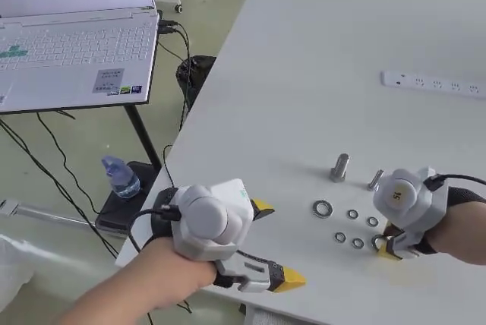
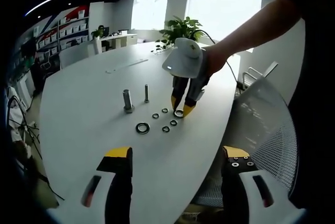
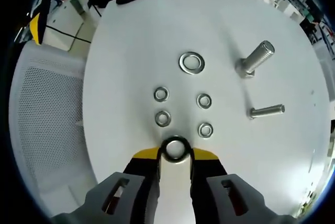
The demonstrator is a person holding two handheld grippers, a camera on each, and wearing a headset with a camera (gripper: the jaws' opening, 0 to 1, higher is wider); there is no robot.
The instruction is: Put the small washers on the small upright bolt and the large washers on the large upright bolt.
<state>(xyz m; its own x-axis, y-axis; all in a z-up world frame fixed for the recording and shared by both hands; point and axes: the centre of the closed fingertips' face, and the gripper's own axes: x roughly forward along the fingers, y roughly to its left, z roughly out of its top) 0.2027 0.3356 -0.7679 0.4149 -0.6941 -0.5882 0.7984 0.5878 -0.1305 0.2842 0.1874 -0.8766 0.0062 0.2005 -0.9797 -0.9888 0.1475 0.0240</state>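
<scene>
Steel, bright silver: large upright bolt [image 3: 255, 59], a thick shank standing on its head on the white worktop [image 1: 304, 74]. It serves as the landmark for the entries below.

Small upright bolt [image 3: 267, 111]: thin shank with the same steel finish. It stands on its head just beside the large upright bolt and does not touch it.

Loose large washer [image 3: 191, 62]: flat silver ring with a wide bore. It lies flat near the large upright bolt, on the person's side of it.

Small washers [image 3: 161, 94]: four thin silver rings in a loose square, lying flat and apart from one another. They sit farther from the large upright bolt than the loose large washer, toward the person.

Held large washer [image 3: 175, 148]: a ring of the same size as the loose one, and the washer farthest from the large upright bolt, just past the small cluster. It sits low at the worktop; whether it rests on the surface cannot be told.

Right gripper [image 3: 175, 156]: grey body with yellow-tipped jaws pinching the held large washer by its rim, one tip on each side.

Left gripper [image 2: 177, 156]: yellow-tipped jaws spread wide with nothing between them. It is well apart from the large upright bolt, at the worktop's near edge.

Power strip [image 1: 433, 83]: white, lying flat well beyond the large upright bolt, on the far side from the person.

Laptop [image 1: 72, 36]: white and open on a separate stand, well apart from the large upright bolt and off the worktop.
</scene>
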